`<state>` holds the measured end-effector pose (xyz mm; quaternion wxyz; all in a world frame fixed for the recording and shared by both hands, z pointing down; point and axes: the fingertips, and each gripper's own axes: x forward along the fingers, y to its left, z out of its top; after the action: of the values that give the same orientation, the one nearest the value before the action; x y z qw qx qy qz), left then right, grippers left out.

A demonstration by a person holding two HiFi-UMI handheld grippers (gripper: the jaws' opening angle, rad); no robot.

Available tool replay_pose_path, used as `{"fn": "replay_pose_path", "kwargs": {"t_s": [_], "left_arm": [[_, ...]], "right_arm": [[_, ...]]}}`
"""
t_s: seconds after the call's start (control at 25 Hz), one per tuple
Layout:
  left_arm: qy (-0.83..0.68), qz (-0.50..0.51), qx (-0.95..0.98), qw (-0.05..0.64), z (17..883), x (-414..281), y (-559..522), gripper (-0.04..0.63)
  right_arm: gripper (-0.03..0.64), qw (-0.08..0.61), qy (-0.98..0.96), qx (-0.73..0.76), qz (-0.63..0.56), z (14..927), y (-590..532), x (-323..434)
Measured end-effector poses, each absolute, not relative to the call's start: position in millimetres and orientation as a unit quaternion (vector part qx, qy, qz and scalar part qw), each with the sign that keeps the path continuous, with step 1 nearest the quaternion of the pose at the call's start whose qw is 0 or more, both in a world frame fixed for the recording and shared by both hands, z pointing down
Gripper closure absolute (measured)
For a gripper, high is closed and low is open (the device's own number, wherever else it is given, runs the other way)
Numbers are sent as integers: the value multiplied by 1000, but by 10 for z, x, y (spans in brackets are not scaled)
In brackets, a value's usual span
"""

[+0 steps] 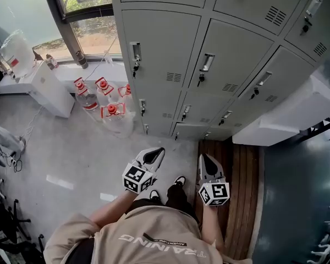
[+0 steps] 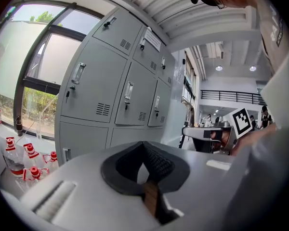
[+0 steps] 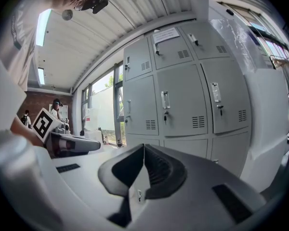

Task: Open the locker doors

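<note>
Left gripper (image 1: 155, 156) and right gripper (image 1: 205, 161): jaws together, nothing between them. Lockers (image 1: 170, 54) at 12 o'clock, well apart, doors closed. Red-capped bottles (image 1: 113, 114), possibly water, at 10 o'clock.

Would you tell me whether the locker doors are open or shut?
Shut: every locker door in view lies flush, none swung outward.

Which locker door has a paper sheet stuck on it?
The top-row middle door: it alone carries a white sheet near its upper edge; the other doors are bare.

Industrial hall's locker corner — grey lockers (image 1: 209, 65), mezzanine railing (image 2: 229, 96).
</note>
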<state>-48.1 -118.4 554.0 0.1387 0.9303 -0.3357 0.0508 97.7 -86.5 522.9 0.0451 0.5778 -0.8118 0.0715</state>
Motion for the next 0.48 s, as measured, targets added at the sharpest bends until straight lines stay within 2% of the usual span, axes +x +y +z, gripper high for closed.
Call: {"fn": "replay_pose_path", "kwargs": {"t_s": [0.48], "left_arm": [[-350,68,927,118,5439,-94,-1896,588]], "right_arm": [[606,46,-838,541,59,5288,-1787,1235]]}}
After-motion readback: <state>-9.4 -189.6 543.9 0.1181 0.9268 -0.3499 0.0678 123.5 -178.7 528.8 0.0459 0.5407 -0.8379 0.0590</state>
